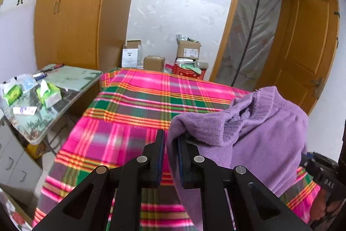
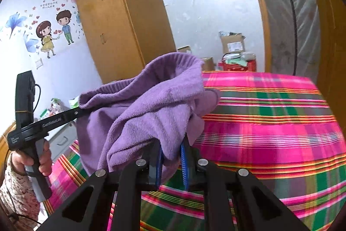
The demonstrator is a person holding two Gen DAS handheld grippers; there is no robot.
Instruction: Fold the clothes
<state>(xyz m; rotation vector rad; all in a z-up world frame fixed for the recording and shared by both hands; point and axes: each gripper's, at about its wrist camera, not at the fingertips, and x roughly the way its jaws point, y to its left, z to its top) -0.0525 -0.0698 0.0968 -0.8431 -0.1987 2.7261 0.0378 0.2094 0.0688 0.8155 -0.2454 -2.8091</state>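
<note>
Left gripper: black two-finger tool with blue pads, nearest the left wrist camera, clenched on an edge of the purple fleece garment; a narrow band of cloth runs down between its fingers.

Right gripper: black fingers with blue ribbed pads, nearest the right wrist camera, clamped on another fold of the same garment; its jaws have narrowed onto the cloth bunched between them.

Garment: soft purple fleece with a ribbed knitted hem, hanging in a loose heap from both grippers, lifted above the bed, draping down in front of the right gripper and off to the right of the left one.

Hands: in the right wrist view a hand in a speckled sleeve grips the handle of the left tool, off to the left side. In the left wrist view the right tool's body shows at the far right edge.

Bed cover: bright pink, green and orange plaid cloth, spread flat just beyond and beneath both grippers.

Side table: pale patterned top to the left of the left gripper, holding green tissue packs and a small white tube.

Beyond the bed: brown cardboard boxes and a red container against the white wall.

Far left: tall orange wooden wardrobe, with cartoon wall stickers beside it.

Far right: orange wooden door, standing open.
</note>
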